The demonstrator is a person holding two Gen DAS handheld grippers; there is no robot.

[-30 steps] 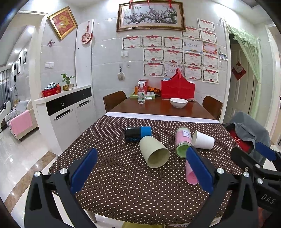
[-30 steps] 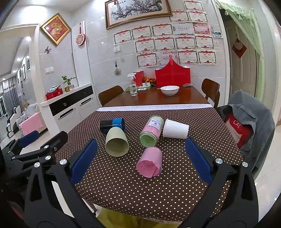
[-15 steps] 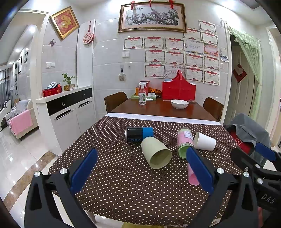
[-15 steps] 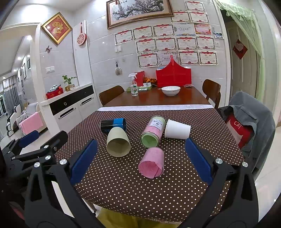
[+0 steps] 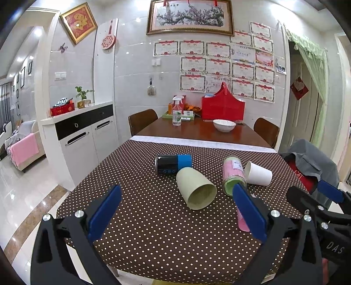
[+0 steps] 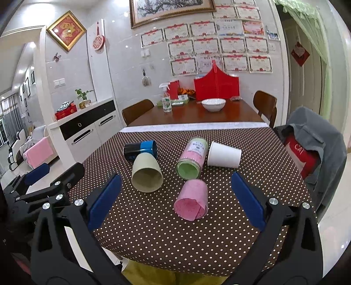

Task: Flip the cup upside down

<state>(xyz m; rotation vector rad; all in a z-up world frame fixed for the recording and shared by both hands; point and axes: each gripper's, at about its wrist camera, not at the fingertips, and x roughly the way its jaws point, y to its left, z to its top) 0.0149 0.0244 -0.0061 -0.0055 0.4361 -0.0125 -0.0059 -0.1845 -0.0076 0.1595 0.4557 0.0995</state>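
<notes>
A brown polka-dot tablecloth [image 6: 166, 228] covers the near table; behind it the bare wooden table [image 6: 197, 118] carries a white bowl [image 6: 213, 104], a spray bottle [image 6: 166, 98] and a red basket [image 6: 216, 85] against the wall; wooden chairs [image 6: 137, 110] flank it; a grey jacket [image 6: 316, 140] hangs over the chair on the right; certificates [image 5: 219, 63] paper the tiled wall under a framed blossom painting [image 5: 190, 17]; a white sideboard [image 5: 81, 136] stands left.
</notes>
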